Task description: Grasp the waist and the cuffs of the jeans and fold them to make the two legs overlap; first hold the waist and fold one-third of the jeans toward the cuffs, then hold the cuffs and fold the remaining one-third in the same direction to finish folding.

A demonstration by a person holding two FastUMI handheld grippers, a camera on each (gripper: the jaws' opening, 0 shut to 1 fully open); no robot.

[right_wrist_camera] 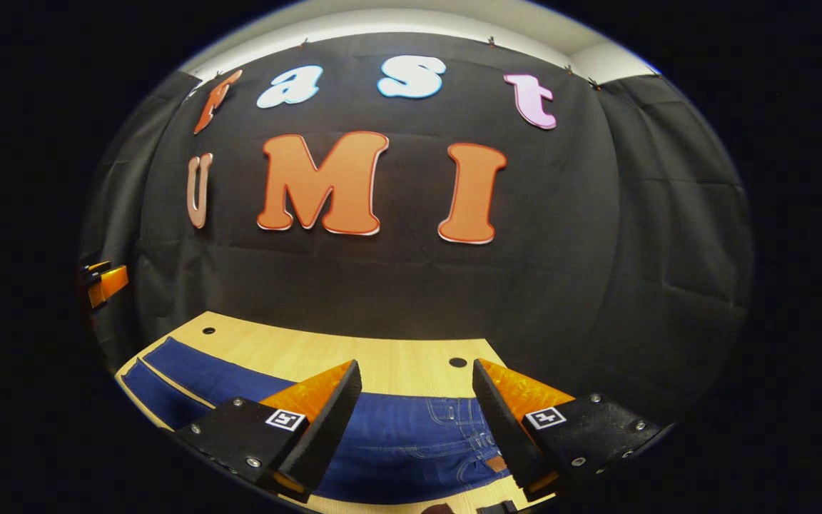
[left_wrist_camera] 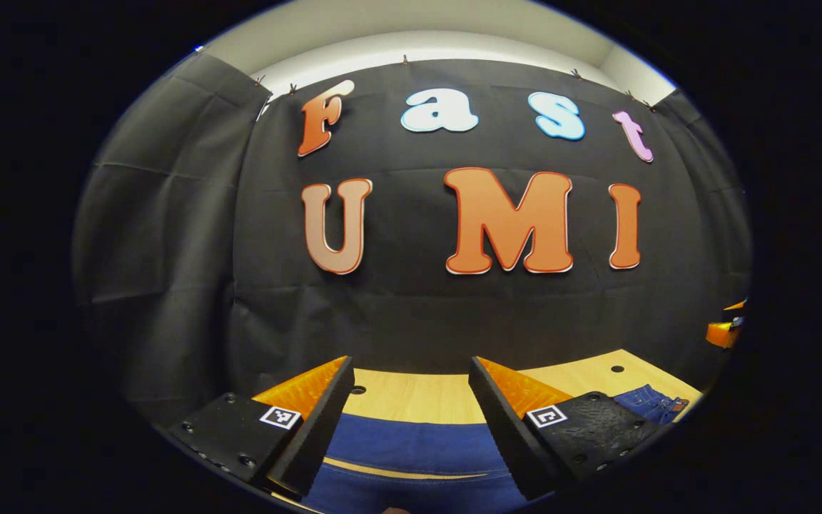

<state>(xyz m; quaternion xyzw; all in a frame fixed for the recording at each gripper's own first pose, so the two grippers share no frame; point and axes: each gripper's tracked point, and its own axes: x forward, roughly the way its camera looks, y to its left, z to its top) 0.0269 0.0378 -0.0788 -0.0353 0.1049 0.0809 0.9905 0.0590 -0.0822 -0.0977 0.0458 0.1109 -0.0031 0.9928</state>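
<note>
Your jeans (right_wrist_camera: 397, 435) lie spread flat on the wooden table (right_wrist_camera: 325, 353), legs apart, with the waist under your right gripper (right_wrist_camera: 417, 421) and the leg end under your left gripper (left_wrist_camera: 411, 421). Both grippers hover above the denim with jaws wide apart, gripping nothing. The first fold looks not yet begun, so lower each gripper straight down onto the near edge, one at the waistband and one at the cuff, and pinch only the top leg's fabric before carrying it across onto the other leg.
</note>
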